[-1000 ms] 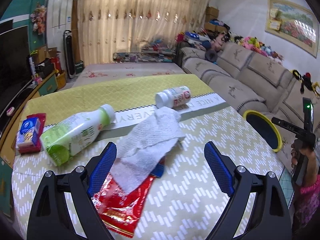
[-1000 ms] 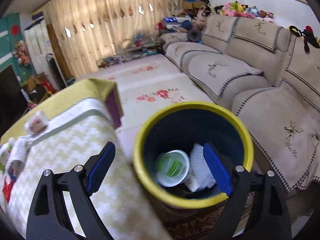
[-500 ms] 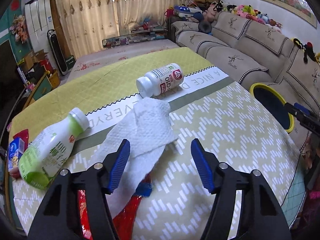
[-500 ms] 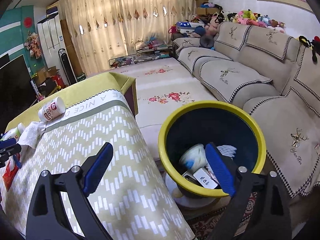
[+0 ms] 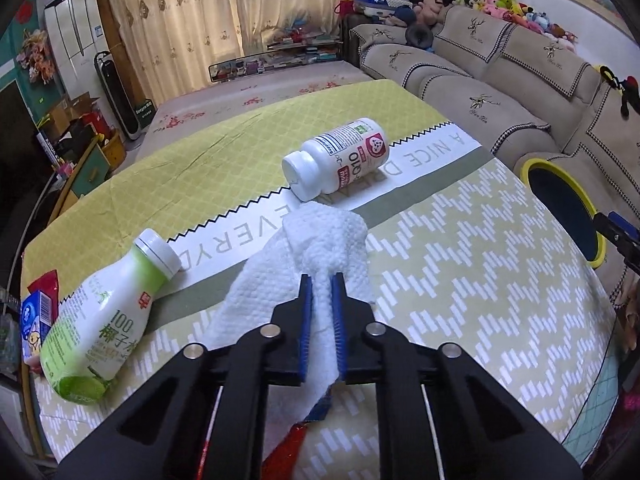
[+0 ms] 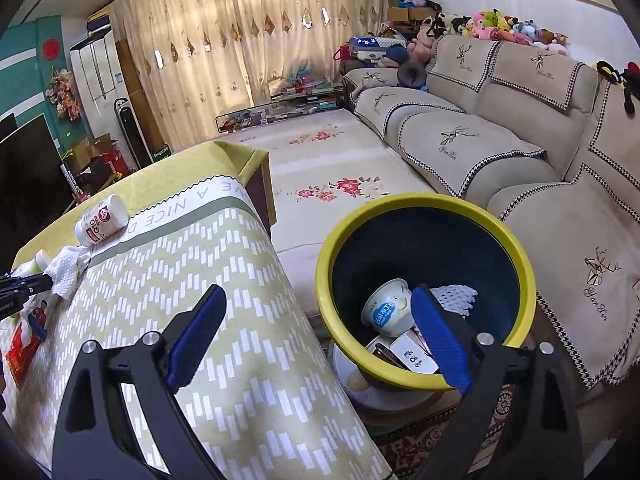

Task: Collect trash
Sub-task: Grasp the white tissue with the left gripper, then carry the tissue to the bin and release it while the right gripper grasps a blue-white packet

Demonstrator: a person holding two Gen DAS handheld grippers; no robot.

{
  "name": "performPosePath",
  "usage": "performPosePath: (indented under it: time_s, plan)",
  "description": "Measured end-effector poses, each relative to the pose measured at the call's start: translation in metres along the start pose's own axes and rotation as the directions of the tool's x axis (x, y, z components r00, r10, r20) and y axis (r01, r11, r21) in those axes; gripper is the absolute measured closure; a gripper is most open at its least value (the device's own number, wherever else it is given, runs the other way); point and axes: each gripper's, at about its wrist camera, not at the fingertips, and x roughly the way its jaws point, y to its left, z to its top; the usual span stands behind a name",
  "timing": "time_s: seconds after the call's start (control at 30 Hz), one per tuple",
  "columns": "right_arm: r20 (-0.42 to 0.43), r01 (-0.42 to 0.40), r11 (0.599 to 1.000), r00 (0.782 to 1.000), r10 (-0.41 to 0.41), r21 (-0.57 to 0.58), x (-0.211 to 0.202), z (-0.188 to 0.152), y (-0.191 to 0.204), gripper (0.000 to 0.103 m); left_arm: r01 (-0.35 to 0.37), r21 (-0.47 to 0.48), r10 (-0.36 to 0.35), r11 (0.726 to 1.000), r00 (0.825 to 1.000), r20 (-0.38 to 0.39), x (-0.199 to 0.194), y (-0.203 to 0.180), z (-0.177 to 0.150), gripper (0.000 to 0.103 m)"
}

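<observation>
Lying crumpled on the patterned tabletop [image 5: 460,264], a white paper towel [image 5: 320,240] is pinched by the left gripper [image 5: 321,284], whose blue pads are pressed together on a fold of it. A white pill bottle [image 5: 340,158] is found on its side at 12 o'clock from the towel, and a green-and-white drink bottle [image 5: 104,328] is laid at 9 o'clock. A red wrapper [image 5: 288,440] is partly covered beneath the towel. The right gripper [image 6: 316,336] is held with jaws wide apart and nothing between them, above the tabletop's edge and a yellow-rimmed bin [image 6: 524,280] at 3 o'clock. A yogurt cup [image 6: 386,308] and cartons are seen inside the bin.
</observation>
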Motion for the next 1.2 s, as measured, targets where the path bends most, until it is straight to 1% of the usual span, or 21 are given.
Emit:
performPosePath:
  time_s: [0.1,0.23,0.33,0.4,0.53,0.63,0.67,0.7,0.73,0.77,0.8,0.83,0.87,0.9,0.97,1.03,1.07,1.1,1.13,1.2]
  plan:
    - [-0.002,-0.001,1.000,1.000,0.001,0.001,0.000,0.001,-0.001,0.014,0.003,-0.015,-0.002,1.000,1.000,0.012,-0.007,0.005,0.003,0.099]
    - [-0.005,-0.002,1.000,1.000,0.002,0.001,0.001,0.000,0.000,0.014,0.030,-0.040,-0.028,0.999,0.999,0.040,-0.028,0.014,0.009,0.099]
    - [-0.010,-0.003,1.000,1.000,0.003,0.000,0.002,-0.001,0.001,0.014,0.020,-0.027,-0.018,0.999,0.998,0.066,-0.047,0.014,0.014,0.099]
    - [-0.015,-0.004,1.000,1.000,0.004,0.002,0.003,-0.001,0.000,0.014,0.028,-0.021,-0.026,0.999,0.997,0.075,-0.058,0.013,0.017,0.099]
    - [-0.020,-0.005,1.000,1.000,0.005,0.006,0.005,-0.001,0.000,0.014,0.076,-0.039,-0.072,0.996,0.993,0.090,-0.079,0.008,0.022,0.099]
    - [0.026,0.009,0.999,1.000,-0.008,-0.031,-0.005,-0.003,0.009,0.014,0.105,-0.053,-0.098,0.993,0.989,0.112,-0.095,0.003,0.025,0.099]
    - [0.039,-0.029,0.999,0.999,0.030,-0.038,-0.011,-0.004,0.016,0.014,0.106,-0.055,-0.098,0.993,0.987,0.124,-0.101,0.000,0.027,0.099]
    - [0.036,-0.070,0.997,0.997,0.071,-0.040,-0.015,-0.005,0.021,0.015,0.104,-0.054,-0.096,0.993,0.987,0.132,-0.105,-0.002,0.027,0.099]
    - [0.028,-0.129,0.991,0.991,0.130,-0.039,-0.020,-0.006,0.029,0.020,0.098,-0.052,-0.090,0.994,0.986,0.143,-0.110,-0.006,0.029,0.099]
    - [0.016,-0.196,0.980,0.980,0.197,-0.043,-0.024,-0.008,0.039,0.024,0.095,-0.051,-0.087,0.994,0.985,0.152,-0.114,-0.009,0.030,0.099]
    - [0.004,-0.241,0.969,0.970,0.242,-0.053,-0.028,-0.009,0.047,0.036,0.094,-0.051,-0.084,0.994,0.984,0.160,-0.116,-0.014,0.031,0.099]
    - [-0.010,-0.294,0.953,0.956,0.294,-0.066,-0.033,-0.010,0.058,0.047,0.096,-0.051,-0.086,0.994,0.982,0.168,-0.118,-0.018,0.032,0.099]
    - [-0.021,-0.343,0.937,0.939,0.342,-0.074,-0.037,-0.010,0.067,0.051,0.103,-0.052,-0.092,0.993,0.981,0.173,-0.118,-0.022,0.034,0.099]
    - [-0.034,-0.406,0.910,0.914,0.405,-0.079,-0.043,-0.009,0.079,0.056,0.109,-0.052,-0.098,0.993,0.979,0.177,-0.118,-0.025,0.034,0.099]
    - [-0.054,-0.513,0.853,0.858,0.510,-0.095,-0.054,-0.008,0.101,0.056,0.118,-0.044,-0.108,0.992,0.978,0.177,-0.117,-0.033,0.034,0.099]
    - [-0.059,-0.570,0.815,0.822,0.567,-0.100,-0.062,-0.006,0.115,0.056,0.135,-0.040,-0.126,0.990,0.977,0.171,-0.114,-0.041,0.033,0.099]
    - [-0.063,-0.588,0.802,0.809,0.584,-0.105,-0.064,-0.006,0.123,0.056,0.142,-0.039,-0.133,0.989,0.976,0.170,-0.113,-0.043,0.033,0.099]
    - [-0.065,-0.596,0.796,0.803,0.592,-0.106,-0.066,-0.005,0.125,0.057,0.146,-0.039,-0.138,0.988,0.976,0.170,-0.113,-0.045,0.032,0.099]
    - [-0.072,-0.611,0.785,0.792,0.606,-0.103,-0.067,-0.005,0.130,0.059,0.154,-0.041,-0.145,0.987,0.974,0.174,-0.113,-0.047,0.032,0.099]
    - [-0.087,-0.632,0.769,0.775,0.626,-0.095,-0.067,-0.005,0.136,0.061,0.163,-0.043,-0.153,0.986,0.972,0.180,-0.113,-0.049,0.032,0.099]
